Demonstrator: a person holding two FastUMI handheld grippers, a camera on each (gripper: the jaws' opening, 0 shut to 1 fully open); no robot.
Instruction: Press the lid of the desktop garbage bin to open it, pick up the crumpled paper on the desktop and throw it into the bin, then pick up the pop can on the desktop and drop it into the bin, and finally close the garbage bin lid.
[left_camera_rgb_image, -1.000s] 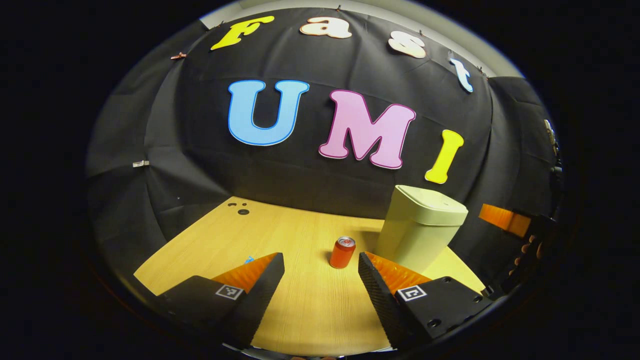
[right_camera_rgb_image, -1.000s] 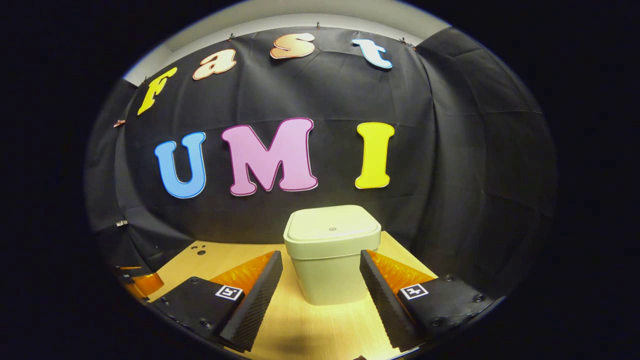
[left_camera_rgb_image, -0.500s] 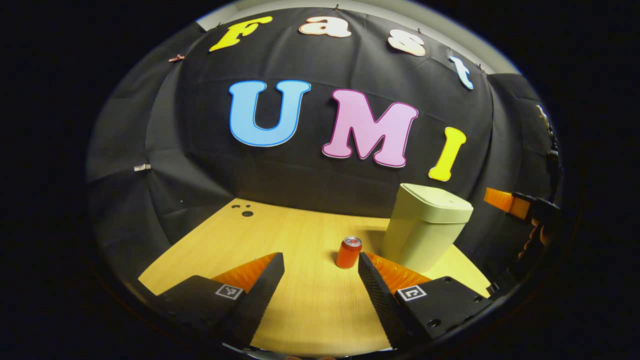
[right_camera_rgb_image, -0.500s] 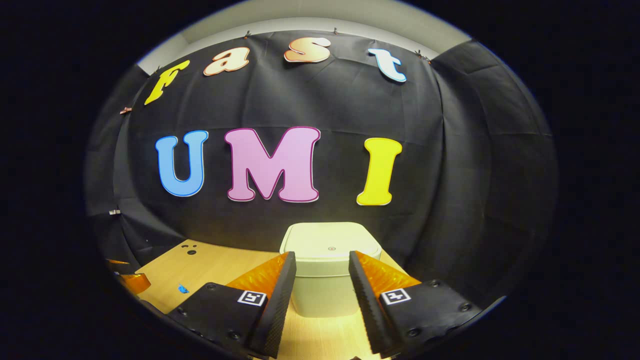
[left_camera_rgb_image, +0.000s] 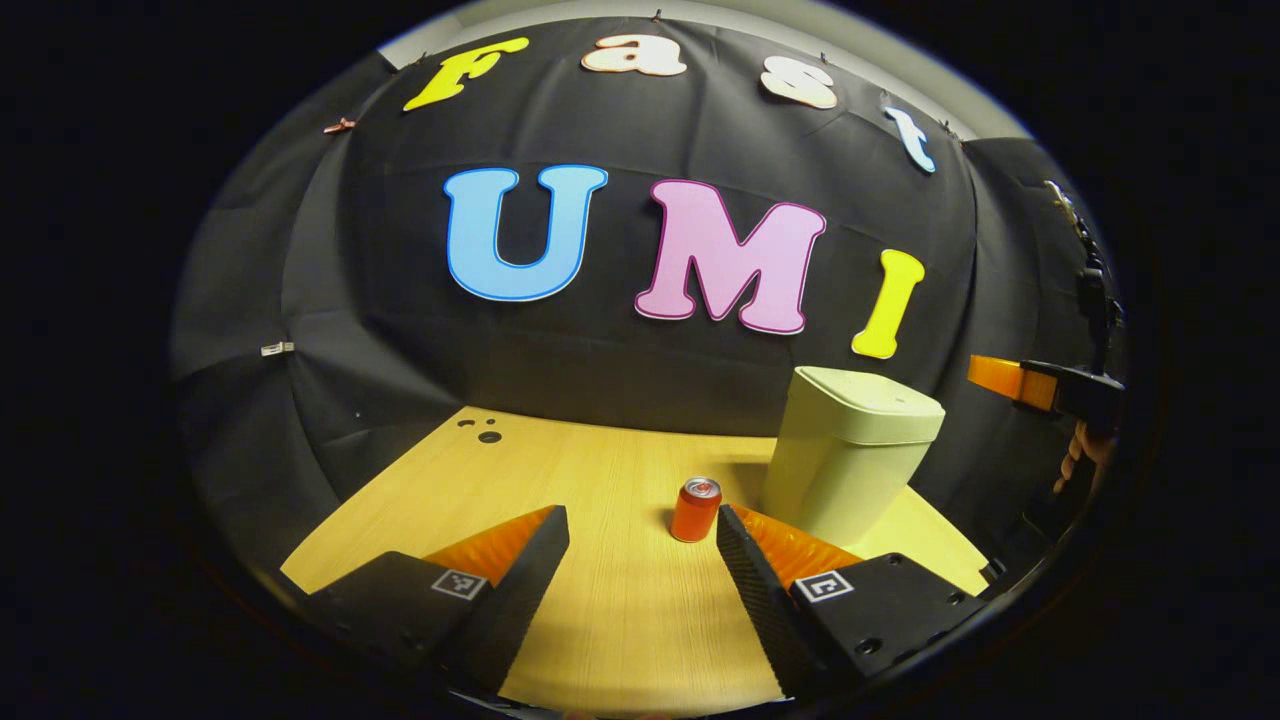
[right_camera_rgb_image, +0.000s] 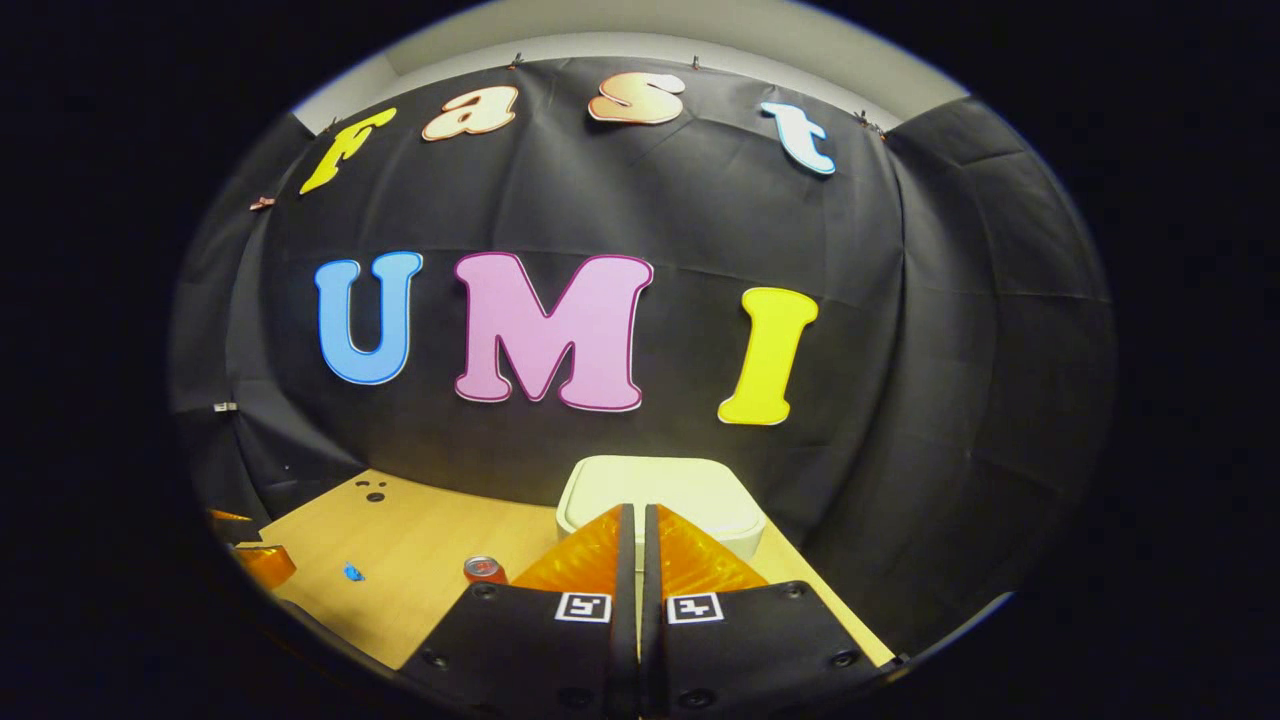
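The pale green bin (left_camera_rgb_image: 845, 470) stands on the wooden table (left_camera_rgb_image: 600, 620) at the right, its lid (left_camera_rgb_image: 872, 392) down. An orange pop can (left_camera_rgb_image: 696, 508) stands upright just left of the bin. My left gripper (left_camera_rgb_image: 641, 512) is open and empty, low over the table in front of the can. In the left gripper view, the right gripper (left_camera_rgb_image: 992, 372) hangs to the right of the bin, a little above lid height, held by a hand (left_camera_rgb_image: 1076, 455). In the right gripper view, my right gripper (right_camera_rgb_image: 632, 508) is shut on nothing, its tips in front of the bin lid (right_camera_rgb_image: 690, 485). I cannot tell whether they touch it. The can (right_camera_rgb_image: 485, 569) shows at lower left.
A small blue scrap (right_camera_rgb_image: 352, 572) lies on the table left of the can. Small dark holes (left_camera_rgb_image: 482, 431) mark the table's far left corner. Black cloth walls stand close behind the bin and along both sides. The left gripper's finger (right_camera_rgb_image: 262, 562) shows at the table's left edge.
My right gripper has gone from open to shut and has risen, so the bin sits lower in its view. The left gripper has barely moved and stays open.
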